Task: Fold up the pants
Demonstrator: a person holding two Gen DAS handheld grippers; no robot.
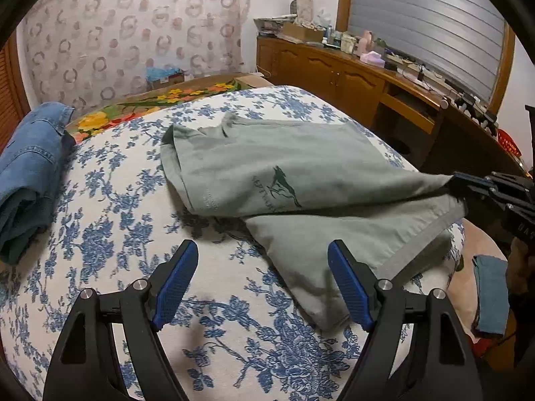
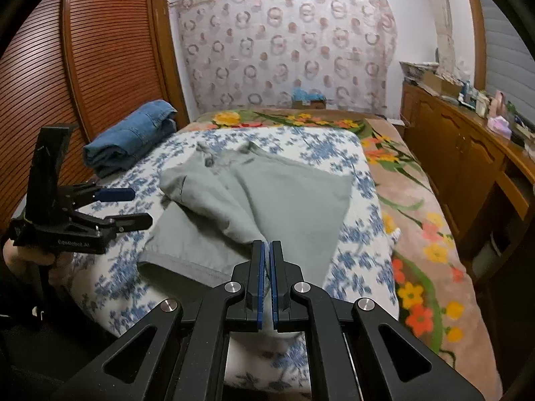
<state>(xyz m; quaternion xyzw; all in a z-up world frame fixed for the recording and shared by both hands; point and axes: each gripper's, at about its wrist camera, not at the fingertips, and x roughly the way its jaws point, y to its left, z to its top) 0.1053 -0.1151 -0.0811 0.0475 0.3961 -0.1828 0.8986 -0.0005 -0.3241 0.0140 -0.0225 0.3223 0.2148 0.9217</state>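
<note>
Grey-green pants (image 1: 294, 173) with a dark green logo lie partly folded on the blue-floral bed cover (image 1: 127, 207). They also show in the right wrist view (image 2: 267, 193). My left gripper (image 1: 264, 260) is open and empty, hovering just above the cover near the pants' near corner; it shows at the left of the right wrist view (image 2: 140, 209). My right gripper (image 2: 266, 250) is shut on a corner of the pants and holds it lifted off the bed; it shows at the right edge of the left wrist view (image 1: 468, 187).
Folded blue jeans (image 1: 30, 173) lie at the bed's far left, also in the right wrist view (image 2: 133, 137). A wooden sideboard (image 2: 468, 153) with clutter runs along the right. A louvred wardrobe (image 2: 67, 77) stands left. A flowered blanket (image 2: 418, 234) covers the bed's right side.
</note>
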